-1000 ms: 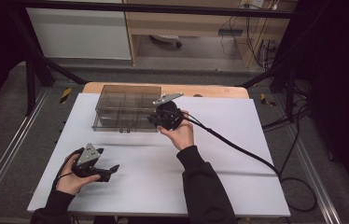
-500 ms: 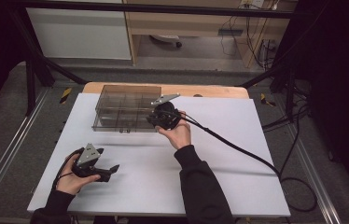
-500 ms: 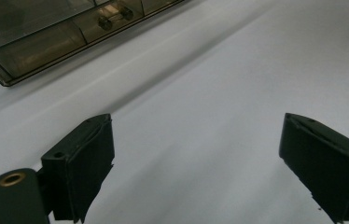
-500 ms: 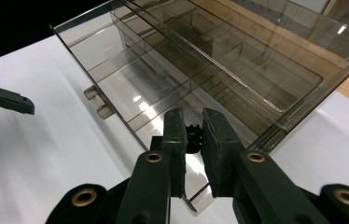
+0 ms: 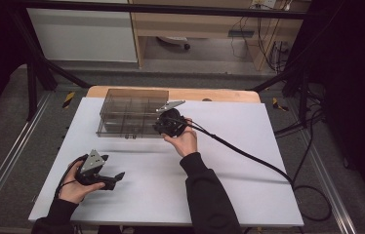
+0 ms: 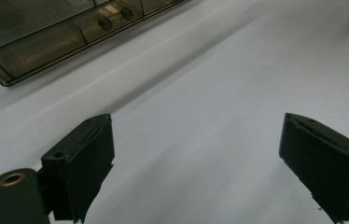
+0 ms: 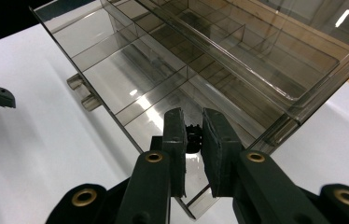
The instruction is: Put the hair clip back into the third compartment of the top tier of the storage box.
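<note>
High view: right gripper at organizer box.

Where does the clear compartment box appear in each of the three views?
High view: clear compartment box at upper centre, on the white table.
Left gripper view: its front edge in the top left corner.
Right gripper view: it spans the upper middle.
Shared landmark: the white table.

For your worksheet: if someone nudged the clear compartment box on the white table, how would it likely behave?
The compartment box looks like thin, hard plastic, so it is probably stiff and light. Its flat base on the smooth white table suggests sliding rather than tipping. The open lid could shift its balance backwards. The right gripper pinches a small dark part over one compartment.
</note>
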Demonstrator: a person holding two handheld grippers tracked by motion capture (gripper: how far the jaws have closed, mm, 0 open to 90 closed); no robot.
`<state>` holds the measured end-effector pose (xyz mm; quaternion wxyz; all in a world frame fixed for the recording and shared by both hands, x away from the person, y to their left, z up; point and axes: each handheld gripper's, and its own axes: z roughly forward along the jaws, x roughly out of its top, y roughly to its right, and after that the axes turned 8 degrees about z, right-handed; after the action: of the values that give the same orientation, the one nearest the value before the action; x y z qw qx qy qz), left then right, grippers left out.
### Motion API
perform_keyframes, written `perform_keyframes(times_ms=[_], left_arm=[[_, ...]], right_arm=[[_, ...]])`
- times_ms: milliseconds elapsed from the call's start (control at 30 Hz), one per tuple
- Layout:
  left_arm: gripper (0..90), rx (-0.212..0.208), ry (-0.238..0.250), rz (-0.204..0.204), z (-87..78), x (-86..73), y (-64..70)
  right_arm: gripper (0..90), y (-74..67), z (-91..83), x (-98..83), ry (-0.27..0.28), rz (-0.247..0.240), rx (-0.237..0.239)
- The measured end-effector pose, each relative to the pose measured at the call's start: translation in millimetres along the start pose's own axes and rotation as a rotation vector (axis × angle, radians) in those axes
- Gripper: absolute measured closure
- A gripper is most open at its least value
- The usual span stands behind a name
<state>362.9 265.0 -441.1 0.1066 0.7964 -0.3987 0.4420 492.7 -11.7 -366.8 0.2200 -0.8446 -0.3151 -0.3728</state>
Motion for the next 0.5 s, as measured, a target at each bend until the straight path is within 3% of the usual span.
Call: perform_keyframes(times_ms=[267, 500], left_arm=[[10.0, 0.0, -0.001, 0.0, 0.3, -0.3, -0.1], [10.0, 0.0, 0.001, 0.0, -0.2, 0.1, 0.0]], right_arm=[[79.3, 0.8, 2.7, -0.5, -0.008, 0.011, -0.008], [66.3, 0.2, -5.7, 0.9, 0.037, -0.005, -0.001]])
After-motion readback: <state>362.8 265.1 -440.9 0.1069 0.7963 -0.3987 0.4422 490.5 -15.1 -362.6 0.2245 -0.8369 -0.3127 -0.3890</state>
